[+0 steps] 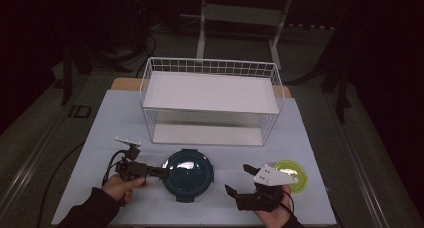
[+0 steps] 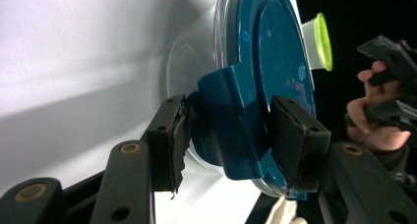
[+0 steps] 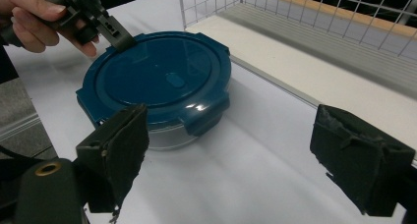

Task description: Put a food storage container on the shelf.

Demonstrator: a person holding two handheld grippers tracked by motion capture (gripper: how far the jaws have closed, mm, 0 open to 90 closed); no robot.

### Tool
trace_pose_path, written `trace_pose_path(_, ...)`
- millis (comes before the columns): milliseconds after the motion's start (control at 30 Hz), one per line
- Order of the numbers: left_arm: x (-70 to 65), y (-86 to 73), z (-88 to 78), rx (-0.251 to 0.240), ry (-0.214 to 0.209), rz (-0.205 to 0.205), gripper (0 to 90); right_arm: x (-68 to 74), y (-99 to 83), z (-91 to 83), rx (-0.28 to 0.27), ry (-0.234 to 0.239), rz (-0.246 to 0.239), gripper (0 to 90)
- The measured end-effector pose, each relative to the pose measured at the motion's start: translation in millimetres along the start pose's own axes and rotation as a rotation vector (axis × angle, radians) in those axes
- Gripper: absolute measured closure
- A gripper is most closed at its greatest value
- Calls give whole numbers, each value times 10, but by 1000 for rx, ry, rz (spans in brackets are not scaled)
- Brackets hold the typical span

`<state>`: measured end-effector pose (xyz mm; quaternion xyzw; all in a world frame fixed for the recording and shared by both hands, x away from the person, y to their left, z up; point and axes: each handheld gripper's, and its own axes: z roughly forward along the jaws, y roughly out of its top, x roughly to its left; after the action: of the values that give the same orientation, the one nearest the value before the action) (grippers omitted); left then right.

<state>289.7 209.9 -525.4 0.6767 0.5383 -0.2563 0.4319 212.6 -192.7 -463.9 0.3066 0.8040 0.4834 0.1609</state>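
I see a round dark-teal lidded container [image 2: 255, 81]; its side latch sits between my left tool [image 2: 226, 135] pads, contact unclear. Right tool [image 3: 246, 150] gapes empty. Contents hidden.

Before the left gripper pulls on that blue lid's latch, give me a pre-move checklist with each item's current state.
1. Left gripper jaws straddle a latch tab of the blue lidded container: ok.
2. Pads pressing firmly on the tab: cannot tell.
3. Container sits flat on the table: ok.
4. Right gripper open and apart from the container: ok.
5. Green-lidded cup clear of the container: ok.
6. Wire basket stands behind, out of the way: ok.
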Motion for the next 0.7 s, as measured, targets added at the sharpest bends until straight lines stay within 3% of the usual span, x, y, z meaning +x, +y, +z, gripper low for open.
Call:
trace_pose_path(133,27,2,-1,0,-19,-15,509,-6,-4,13,12,9,14,152)
trace_pose_path(267,25,1,-7,3,-24,3,514,-14,-10,38,22,26,36,178)
trace_pose_path(433,-58,-18,-21,0,-6,40,525,-59,-20,116,47,79,129,182)
trace_pose_path(700,-158,-96,-48,-18,13,138,534,-114,-52,265,89,146,284,237)
